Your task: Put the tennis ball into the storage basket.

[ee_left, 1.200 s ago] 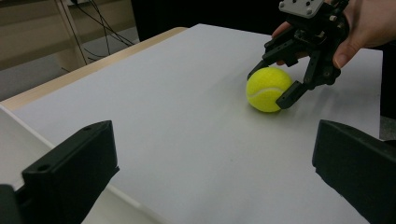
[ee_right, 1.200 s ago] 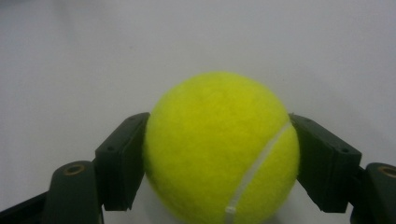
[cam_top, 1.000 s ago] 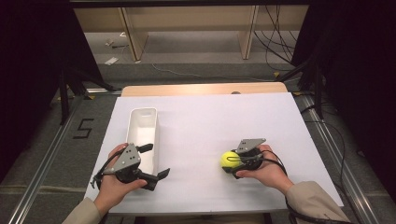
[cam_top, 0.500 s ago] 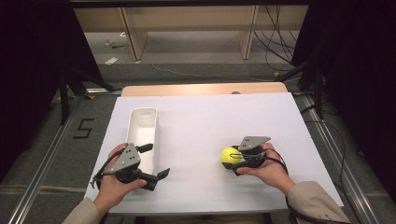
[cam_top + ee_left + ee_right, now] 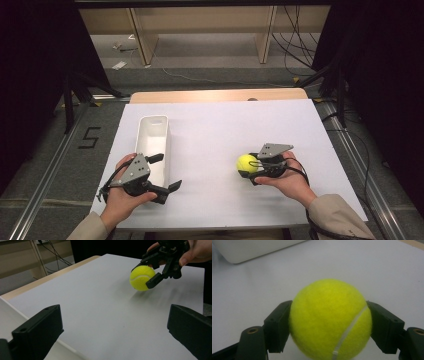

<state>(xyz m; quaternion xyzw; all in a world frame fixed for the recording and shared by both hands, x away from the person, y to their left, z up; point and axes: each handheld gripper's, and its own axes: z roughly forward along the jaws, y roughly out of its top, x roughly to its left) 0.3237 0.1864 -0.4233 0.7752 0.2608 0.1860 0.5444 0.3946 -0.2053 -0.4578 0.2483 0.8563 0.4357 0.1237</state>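
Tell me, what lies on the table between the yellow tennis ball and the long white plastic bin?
Nothing: in the high view, bare white tabletop runs from the yellow tennis ball to the long white plastic bin.

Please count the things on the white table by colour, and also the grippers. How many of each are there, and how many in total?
Yellow: 1, the tennis ball
White: 1, the long bin
Black: 2, the left gripper and the right gripper
Total: 4
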